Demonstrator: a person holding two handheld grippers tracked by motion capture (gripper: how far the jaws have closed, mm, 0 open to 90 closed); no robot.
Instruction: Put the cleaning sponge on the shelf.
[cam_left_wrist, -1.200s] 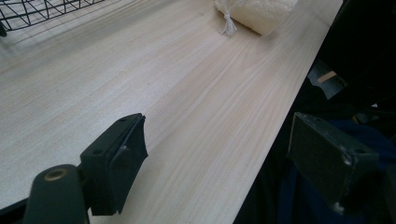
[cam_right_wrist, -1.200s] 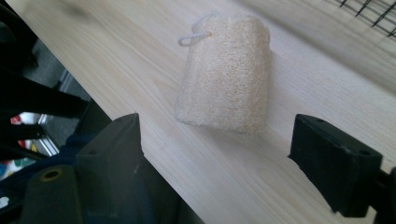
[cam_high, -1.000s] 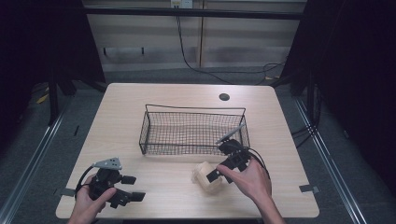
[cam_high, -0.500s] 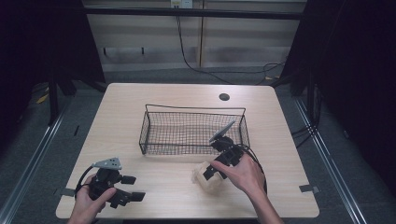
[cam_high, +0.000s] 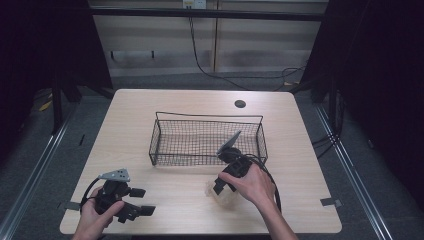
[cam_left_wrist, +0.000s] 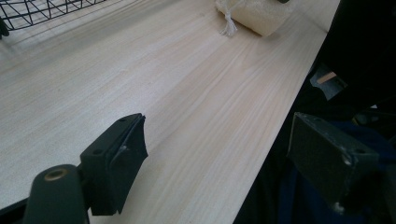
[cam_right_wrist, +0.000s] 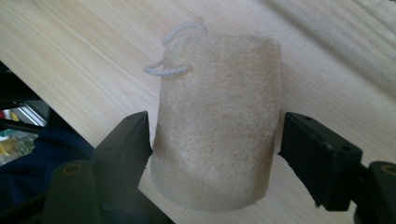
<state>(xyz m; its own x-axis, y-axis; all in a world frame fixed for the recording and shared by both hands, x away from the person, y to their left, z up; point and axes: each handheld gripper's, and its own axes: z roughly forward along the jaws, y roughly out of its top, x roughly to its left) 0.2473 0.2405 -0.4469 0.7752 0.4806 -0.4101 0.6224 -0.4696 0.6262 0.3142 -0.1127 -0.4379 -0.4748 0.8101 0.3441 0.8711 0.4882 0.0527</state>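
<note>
Right claw (cam_right_wrist: 215, 140) has swung down over the loofah sponge (cam_right_wrist: 217, 126) since a second ago, when it sat beside the sponge with its grey plate level; now the plate tips up toward the wire basket (cam_high: 207, 137). Its jaws stand spread on either side of the sponge: the left pad touches or nearly touches, the right shows a sliver of gap, so nothing is clamped yet. The sponge lies on the worktop (cam_high: 165, 105) at lower centre-right of the high view, just below the basket, string loop (cam_right_wrist: 175, 51) pointing away. A squeeze looks imminent, probably for a lift into the basket. Left claw (cam_high: 127, 206) hasn't budged at lower left, jaws wide apart and empty.
</note>
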